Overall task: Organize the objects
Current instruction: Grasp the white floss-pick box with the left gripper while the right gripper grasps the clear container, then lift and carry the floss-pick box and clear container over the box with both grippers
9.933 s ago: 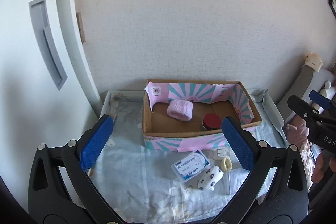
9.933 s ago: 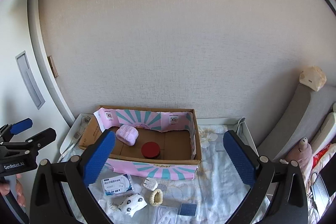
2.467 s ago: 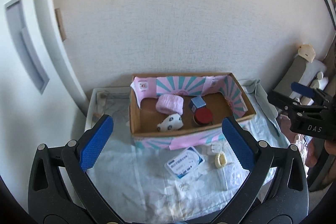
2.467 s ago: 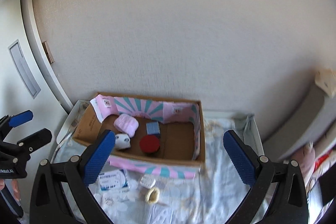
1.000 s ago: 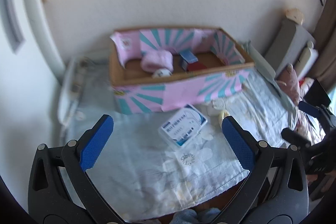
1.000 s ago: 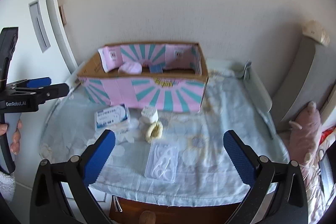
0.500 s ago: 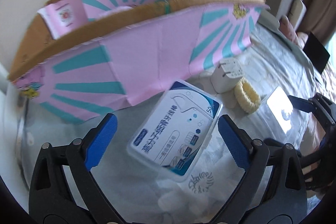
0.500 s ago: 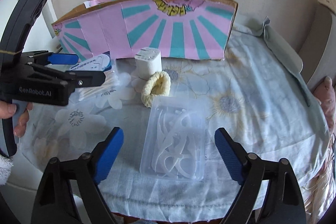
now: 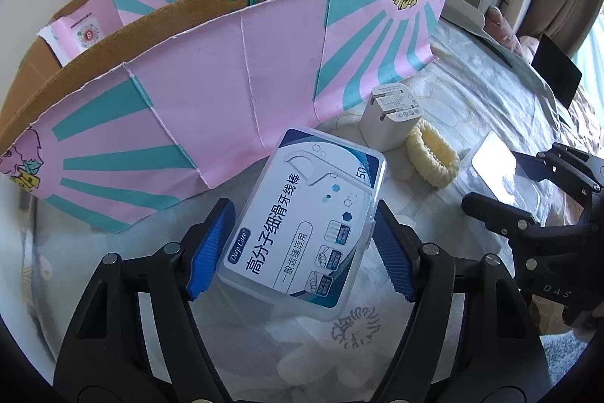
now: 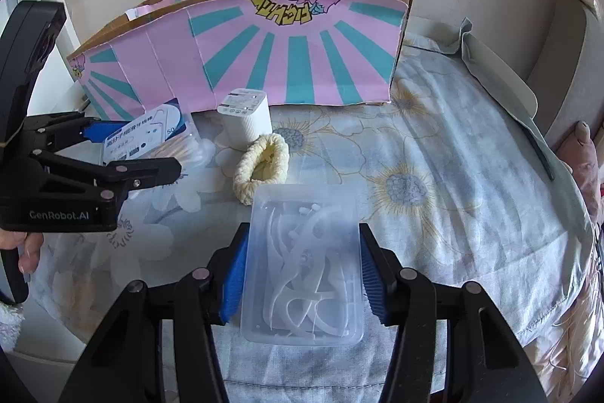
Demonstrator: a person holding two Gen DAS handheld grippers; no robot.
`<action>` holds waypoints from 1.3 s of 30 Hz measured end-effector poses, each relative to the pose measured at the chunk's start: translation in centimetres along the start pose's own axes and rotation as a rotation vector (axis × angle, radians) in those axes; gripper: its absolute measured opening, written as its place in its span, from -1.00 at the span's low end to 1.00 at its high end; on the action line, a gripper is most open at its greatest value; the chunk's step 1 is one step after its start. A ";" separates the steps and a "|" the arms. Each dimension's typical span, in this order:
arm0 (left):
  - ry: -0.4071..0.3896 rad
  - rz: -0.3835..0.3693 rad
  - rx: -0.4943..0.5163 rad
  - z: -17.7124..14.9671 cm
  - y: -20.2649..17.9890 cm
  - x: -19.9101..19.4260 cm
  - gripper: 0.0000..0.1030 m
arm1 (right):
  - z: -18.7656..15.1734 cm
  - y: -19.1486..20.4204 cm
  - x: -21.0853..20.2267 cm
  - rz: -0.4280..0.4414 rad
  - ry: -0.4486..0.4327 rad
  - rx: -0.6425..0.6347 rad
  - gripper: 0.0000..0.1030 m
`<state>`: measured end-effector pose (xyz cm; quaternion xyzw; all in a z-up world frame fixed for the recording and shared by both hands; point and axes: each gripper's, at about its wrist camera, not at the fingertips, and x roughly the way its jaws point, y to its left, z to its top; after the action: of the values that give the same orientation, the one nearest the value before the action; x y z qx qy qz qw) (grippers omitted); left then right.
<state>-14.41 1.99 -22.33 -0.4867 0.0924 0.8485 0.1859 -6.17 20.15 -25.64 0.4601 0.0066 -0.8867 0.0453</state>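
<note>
A floss-pick box (image 9: pixel 302 221) with a blue and white label lies askew on the flowered cloth in front of the pink and teal cardboard box (image 9: pixel 226 82). My left gripper (image 9: pixel 302 206) straddles it. Its jaws are closing and the blue pads touch the box's corners. In the right wrist view a clear plastic box of floss picks (image 10: pixel 302 270) sits between the pads of my right gripper (image 10: pixel 304 229). These jaws are closing too, and both pads lie against its long sides. The left gripper (image 10: pixel 139 150) and the labelled box (image 10: pixel 151 135) appear at the left of that view.
A white charger (image 10: pixel 245 123) and a cream scrunchie (image 10: pixel 260 165) lie between the two boxes, close to the cardboard box (image 10: pixel 264 55). A hand (image 10: pixel 26 252) holds the left tool. The cloth's front edge is just below my right gripper. Cushions stand at the right.
Both grippers came down onto the cloth a second ago and have stayed in place since. Their jaws have narrowed from wide open onto the sides of the two boxes.
</note>
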 end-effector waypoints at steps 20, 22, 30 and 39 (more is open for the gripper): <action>-0.132 0.003 -0.118 0.3 0.1 -7.8 0.23 | 2.7 0.0 -4.9 -0.025 -0.062 0.008 -0.05; -0.155 0.024 -0.146 0.5 0.1 -9.7 0.23 | 3.8 0.0 -6.3 -0.026 -0.081 0.009 -0.05; -0.244 0.144 -0.320 1.5 0.2 -18.4 0.23 | 8.5 0.2 -12.7 -0.007 -0.160 -0.011 -0.05; -0.336 0.258 -0.348 2.6 -1.4 -24.2 0.23 | 11.7 -0.5 -17.6 0.019 -0.243 -0.026 -0.05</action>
<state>-4.78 -1.30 -0.12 -0.3477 -0.0256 0.9372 0.0027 -5.63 21.32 -4.56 0.3487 0.0082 -0.9353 0.0603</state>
